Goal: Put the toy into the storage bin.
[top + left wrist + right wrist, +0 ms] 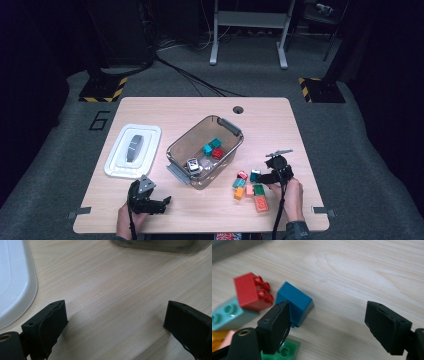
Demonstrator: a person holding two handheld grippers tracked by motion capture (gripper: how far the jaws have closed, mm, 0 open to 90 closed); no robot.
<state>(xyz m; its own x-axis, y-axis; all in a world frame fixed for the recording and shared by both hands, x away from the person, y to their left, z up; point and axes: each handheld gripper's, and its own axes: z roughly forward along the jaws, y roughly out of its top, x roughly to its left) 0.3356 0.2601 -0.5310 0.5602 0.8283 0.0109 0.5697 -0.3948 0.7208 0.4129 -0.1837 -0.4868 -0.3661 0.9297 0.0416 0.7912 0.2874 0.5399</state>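
A cluster of loose toy bricks lies on the wooden table [280, 125] at the front right: a red brick [242, 175], a blue one [255, 175], a teal one [239, 183], a green one [258, 189]. My right gripper [261, 176] sits low beside them, open. In the right gripper view the blue brick [295, 301] lies just outside and behind the left jaw, next to the red brick [250, 291]. Bare wood shows between the jaws of the right gripper [329, 312]. My left gripper [164, 201] rests open near the front left edge, jaws wide over bare table [117, 312].
A clear grey bin [175, 145] stands mid-table, holding teal, red and grey-white pieces. Its white lid [120, 160] lies to its left, and in the left gripper view the lid [15, 285] and the bin's edge [160, 245] frame the gripper. A cable hole [238, 109] sits at the table's back.
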